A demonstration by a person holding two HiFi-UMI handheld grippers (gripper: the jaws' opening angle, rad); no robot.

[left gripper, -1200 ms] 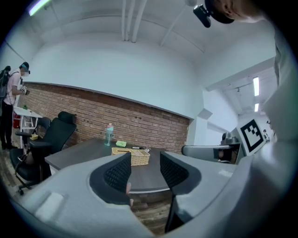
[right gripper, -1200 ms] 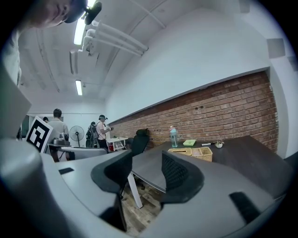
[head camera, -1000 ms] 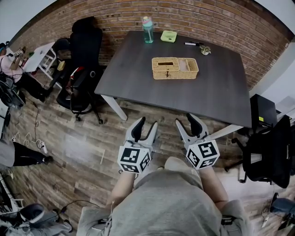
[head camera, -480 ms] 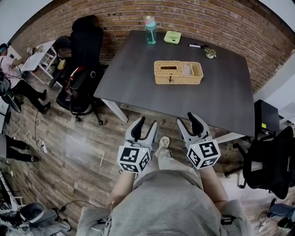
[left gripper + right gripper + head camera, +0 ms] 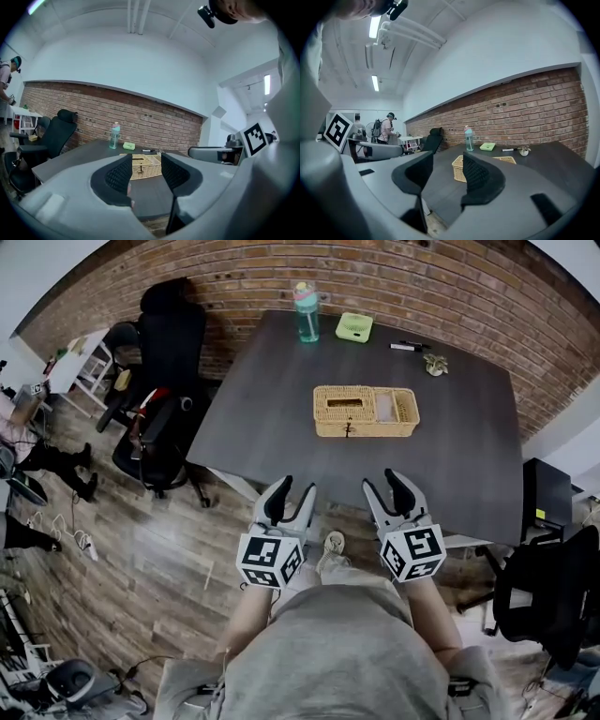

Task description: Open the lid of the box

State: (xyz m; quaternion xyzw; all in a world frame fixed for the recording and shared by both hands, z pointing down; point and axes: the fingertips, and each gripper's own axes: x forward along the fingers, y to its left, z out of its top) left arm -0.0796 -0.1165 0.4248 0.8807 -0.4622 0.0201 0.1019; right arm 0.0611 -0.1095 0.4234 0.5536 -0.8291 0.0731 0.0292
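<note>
A rectangular wicker box (image 5: 366, 412) sits in the middle of the dark table (image 5: 272, 418), with a small clasp at the middle of its front side. Both grippers hang in front of the table's near edge, well short of the box. My left gripper (image 5: 291, 495) is open with nothing between its jaws. My right gripper (image 5: 387, 486) is open and empty too. In the left gripper view the box (image 5: 142, 164) shows far off between the jaws of that gripper (image 5: 146, 171). In the right gripper view the box (image 5: 458, 168) lies beyond that gripper (image 5: 443, 176).
At the table's far edge stand a teal water bottle (image 5: 306, 312), a green pad (image 5: 354, 327), a marker (image 5: 409, 347) and a small trinket (image 5: 434, 365). Black office chairs stand left of the table (image 5: 159, 427) and at its right (image 5: 553, 596). A brick wall runs behind.
The person has stepped toward the table, so the table and box sit lower and nearer in the head view. Both grippers keep their pose and stay open.
</note>
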